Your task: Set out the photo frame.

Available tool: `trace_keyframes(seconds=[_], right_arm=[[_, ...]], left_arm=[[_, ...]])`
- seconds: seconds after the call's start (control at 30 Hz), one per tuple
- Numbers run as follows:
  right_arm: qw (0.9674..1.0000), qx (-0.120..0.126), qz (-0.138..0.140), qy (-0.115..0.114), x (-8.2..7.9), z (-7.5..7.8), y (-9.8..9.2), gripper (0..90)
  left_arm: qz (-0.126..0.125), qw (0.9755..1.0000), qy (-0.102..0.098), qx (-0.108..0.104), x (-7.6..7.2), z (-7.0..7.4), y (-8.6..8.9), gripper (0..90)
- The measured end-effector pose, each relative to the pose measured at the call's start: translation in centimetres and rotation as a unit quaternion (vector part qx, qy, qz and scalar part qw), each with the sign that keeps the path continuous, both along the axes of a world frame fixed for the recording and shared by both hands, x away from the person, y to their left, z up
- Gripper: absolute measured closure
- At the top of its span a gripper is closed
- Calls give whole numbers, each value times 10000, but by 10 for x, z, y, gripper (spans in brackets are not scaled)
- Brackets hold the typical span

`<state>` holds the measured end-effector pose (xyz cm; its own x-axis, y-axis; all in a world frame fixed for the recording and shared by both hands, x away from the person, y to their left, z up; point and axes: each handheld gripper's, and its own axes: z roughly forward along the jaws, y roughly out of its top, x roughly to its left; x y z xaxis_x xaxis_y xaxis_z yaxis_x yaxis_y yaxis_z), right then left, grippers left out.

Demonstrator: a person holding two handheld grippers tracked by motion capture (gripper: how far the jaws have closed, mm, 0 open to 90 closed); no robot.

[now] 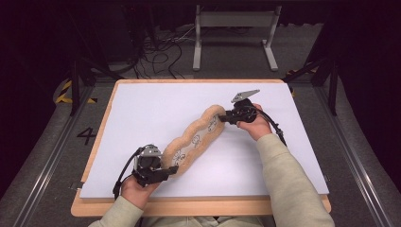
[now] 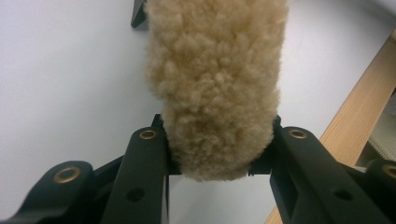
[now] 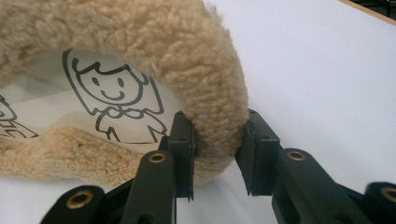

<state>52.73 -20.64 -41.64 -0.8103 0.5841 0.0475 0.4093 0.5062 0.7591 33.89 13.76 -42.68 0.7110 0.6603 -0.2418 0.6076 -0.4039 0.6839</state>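
**Fleece strip gripped at both ends**

Tan fleece strip [image 1: 195, 140] w/ cartoon-print lining lies diagonally on white counter [image 1: 142, 113]. Left gripper [image 1: 166, 172] fingers clamp its near end; right gripper [image 1: 222, 117] fingers pinch the far end's fuzzy edge. Both hands low, strip resting on counter.

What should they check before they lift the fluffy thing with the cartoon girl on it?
1. Left hand-held gripper squeezes the near end of the fluffy pouch: ok.
2. Right hand-held gripper pinches the fluffy rim at the far end: ok.
3. Pouch lies flat on the white board: ok.
4. Cables stay off the pouch: ok.
5. Whether anything is inside the pouch: cannot tell.
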Motion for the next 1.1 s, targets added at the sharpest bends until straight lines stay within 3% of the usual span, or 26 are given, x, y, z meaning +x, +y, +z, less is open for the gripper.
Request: trace_keyframes(seconds=[0.2,0.43,0.7,0.83,0.93,1.07,1.1], right_arm=[[9999,17,-94,53,-3,2,0,695],[9996,73,-250,-80,-14,15,-7,690],[9968,264,-671,-346,-45,31,-29,679],[9950,220,-890,-389,-60,37,-39,670],[9931,301,-1037,-455,-72,39,-43,665],[9919,236,-1136,-519,-84,39,-44,654],[9913,236,-1176,-545,-88,38,-45,652]], left_arm=[[7,9999,27,-134,1,3,3,674],[55,9992,-151,-358,5,16,10,674],[175,9977,-376,-541,17,29,14,671],[217,9962,-513,-670,26,33,14,667],[310,9952,-600,-709,33,34,16,665],[372,9943,-721,-698,43,35,19,663],[366,9936,-705,-801,47,34,19,659]])
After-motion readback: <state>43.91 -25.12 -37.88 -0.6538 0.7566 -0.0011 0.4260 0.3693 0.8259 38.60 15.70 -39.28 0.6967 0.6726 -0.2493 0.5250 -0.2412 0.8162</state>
